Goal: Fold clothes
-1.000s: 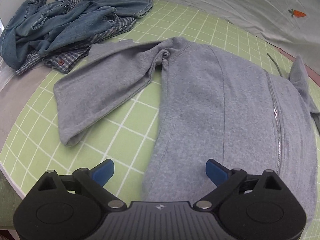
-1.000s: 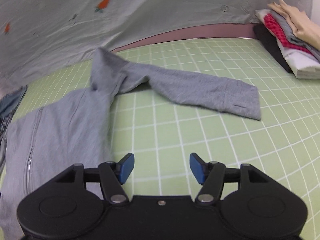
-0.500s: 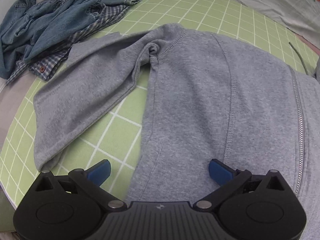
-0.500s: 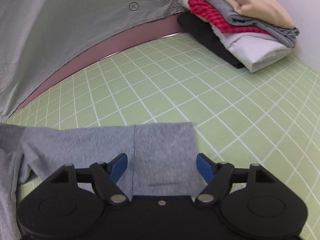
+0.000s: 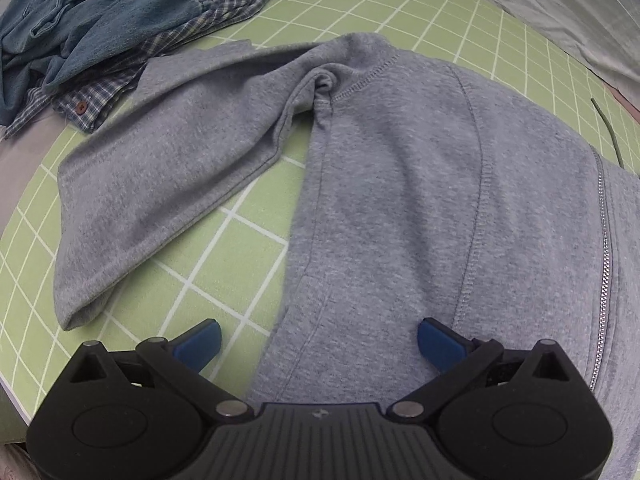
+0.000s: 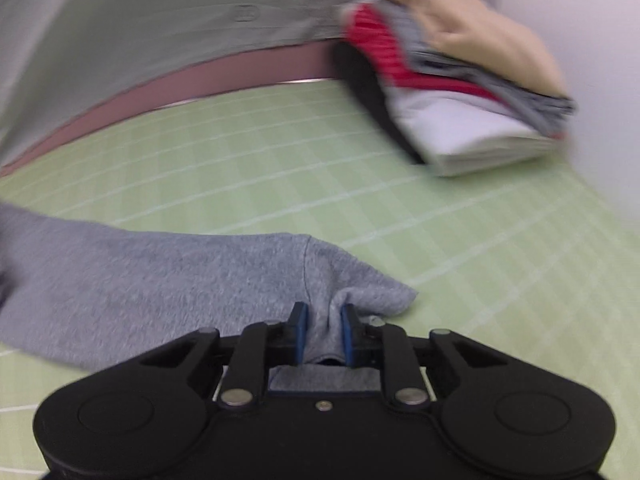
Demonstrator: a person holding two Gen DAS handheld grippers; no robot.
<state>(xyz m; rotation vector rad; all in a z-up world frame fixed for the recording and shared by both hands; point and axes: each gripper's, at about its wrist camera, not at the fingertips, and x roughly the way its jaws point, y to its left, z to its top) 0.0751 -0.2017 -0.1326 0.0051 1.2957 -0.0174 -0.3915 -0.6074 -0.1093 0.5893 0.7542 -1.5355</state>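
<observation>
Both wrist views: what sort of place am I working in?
Probably a home-style clothes-folding station: a green grid mat covers the table, unfolded denim and plaid clothes lie heaped at one end, a neat folded stack at the other, and a grey zip hoodie lies spread between.

Left gripper [image 5: 318,342] gapes wide, angled downward; right gripper [image 6: 323,334] is closing.

No words or numbers can be read here. On the body of the left gripper [image 5: 318,340] there is a small pale emblem, but it is too small to say what it shows. On the grey sheet [image 6: 160,20] behind the mat there is a blurred round mark, and its content cannot be made out.
</observation>
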